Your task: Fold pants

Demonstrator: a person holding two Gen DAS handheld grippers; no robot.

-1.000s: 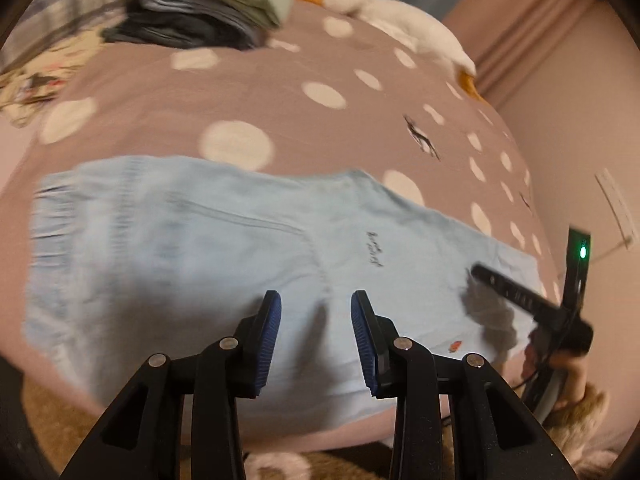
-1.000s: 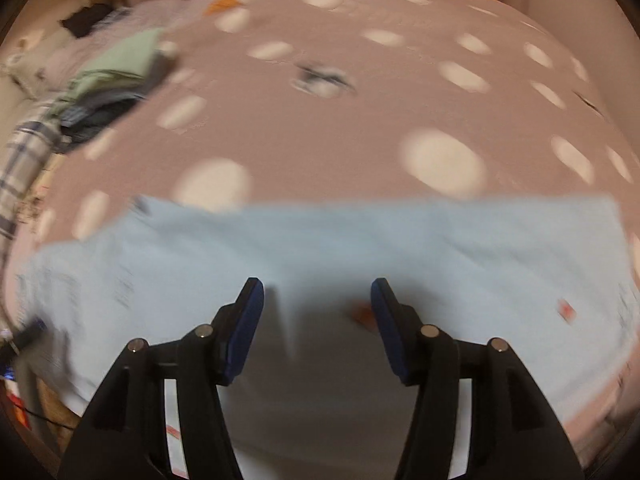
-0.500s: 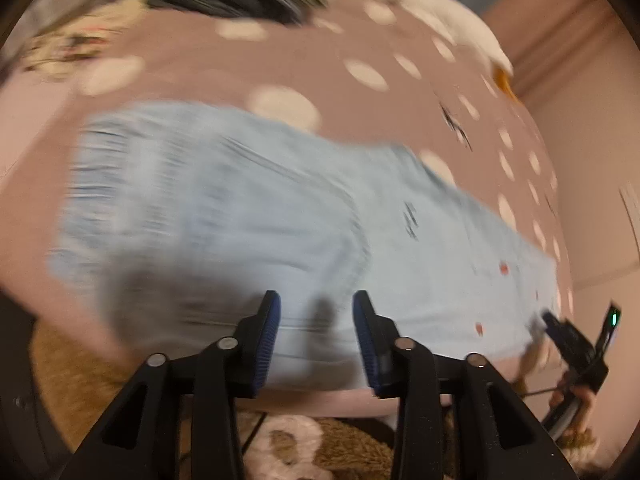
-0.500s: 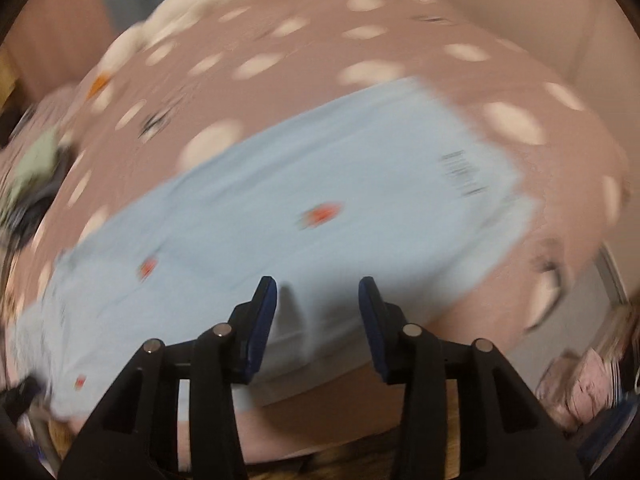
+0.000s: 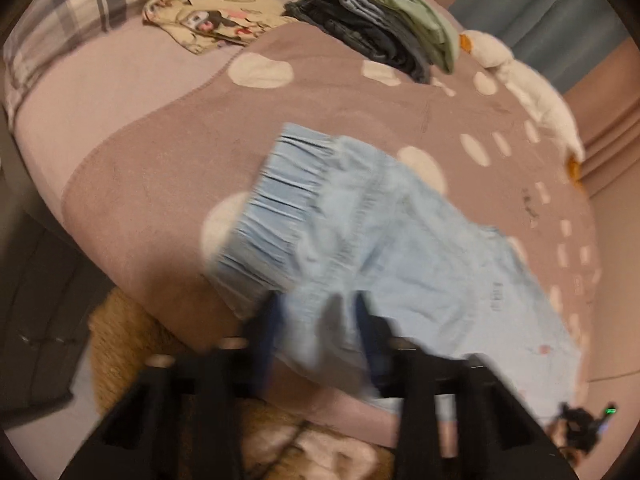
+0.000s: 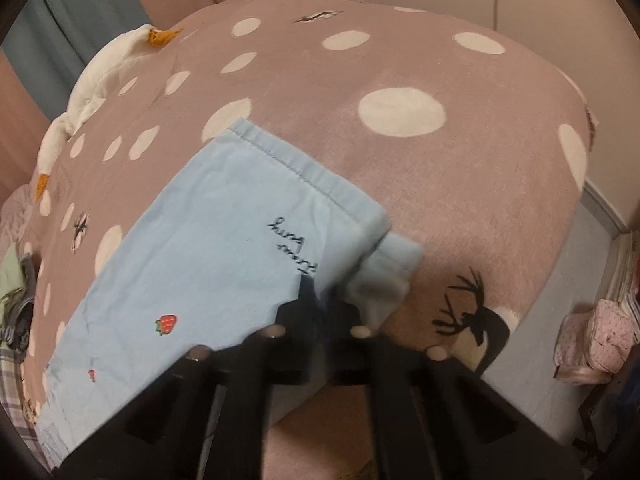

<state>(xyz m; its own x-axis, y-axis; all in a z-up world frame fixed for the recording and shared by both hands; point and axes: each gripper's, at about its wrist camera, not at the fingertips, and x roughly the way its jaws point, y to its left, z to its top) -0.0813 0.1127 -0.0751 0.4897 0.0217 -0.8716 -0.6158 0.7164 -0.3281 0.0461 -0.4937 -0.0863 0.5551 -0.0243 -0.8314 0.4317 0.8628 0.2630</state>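
Both tongs are clenched on the light blue pants: the left tongs near the gathered waistband, the right tongs at the hem. The pants are spread flat on the dotted blanket, with folded clothes stacked at its far edge.

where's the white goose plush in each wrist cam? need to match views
Left wrist: goose plush along the upper right, beyond the folded clothes pile.
Right wrist: goose plush at upper left, at the bed's far edge.
Shared landmark: light blue pants on the polka-dot blanket.
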